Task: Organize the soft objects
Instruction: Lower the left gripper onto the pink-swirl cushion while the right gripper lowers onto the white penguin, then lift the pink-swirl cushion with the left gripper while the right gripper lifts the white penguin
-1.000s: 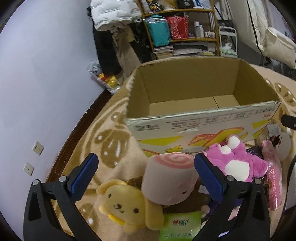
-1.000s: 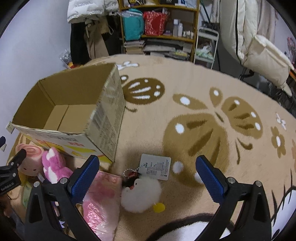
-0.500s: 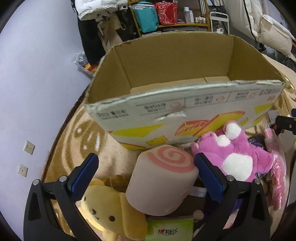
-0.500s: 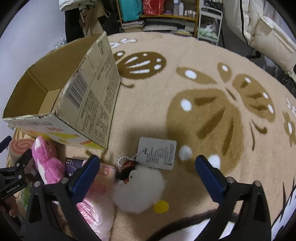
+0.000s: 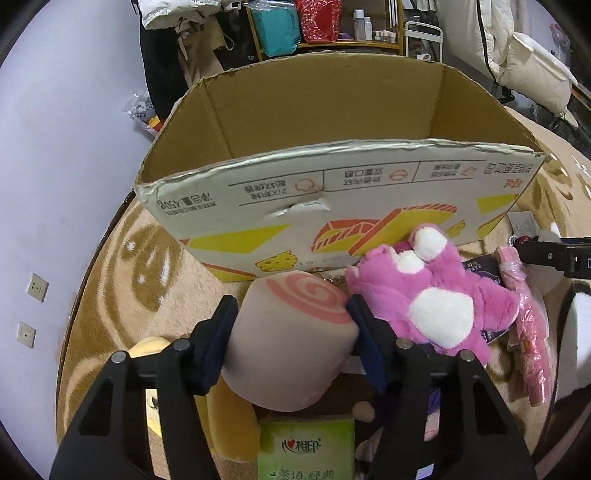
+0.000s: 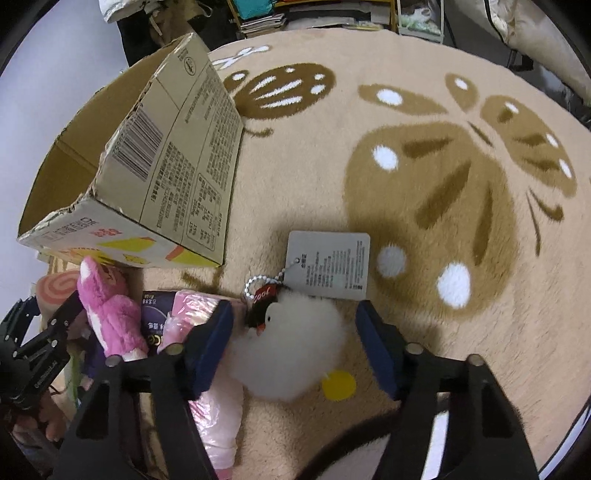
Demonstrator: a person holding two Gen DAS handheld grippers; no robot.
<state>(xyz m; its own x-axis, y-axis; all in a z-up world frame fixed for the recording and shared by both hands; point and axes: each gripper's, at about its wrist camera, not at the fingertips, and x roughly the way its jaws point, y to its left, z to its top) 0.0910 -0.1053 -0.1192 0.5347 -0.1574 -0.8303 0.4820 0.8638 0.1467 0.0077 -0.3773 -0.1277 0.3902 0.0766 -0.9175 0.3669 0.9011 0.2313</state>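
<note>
My left gripper (image 5: 291, 328) is shut on a pink swirl roll plush (image 5: 291, 343), its pads pressing both sides. A pink bear plush (image 5: 432, 295) lies right of it, a yellow dog plush (image 5: 229, 421) under it. The open cardboard box (image 5: 332, 206) stands just behind. My right gripper (image 6: 293, 339) straddles a white fluffy bird plush (image 6: 291, 354) with a paper tag (image 6: 332, 266); the left pad touches it, the right pad stands apart. The roll also shows in the right wrist view (image 6: 55, 291), as does the bear (image 6: 110, 314).
A green tissue pack (image 5: 306, 446) lies under my left gripper. A pink plastic-wrapped item (image 6: 207, 369) lies left of the bird. The beige patterned carpet (image 6: 443, 166) spreads to the right. Shelves and clothes (image 5: 314, 26) stand behind the box.
Both grippers moved down and forward. The left closed onto the swirl roll. The right narrowed around the white bird.
</note>
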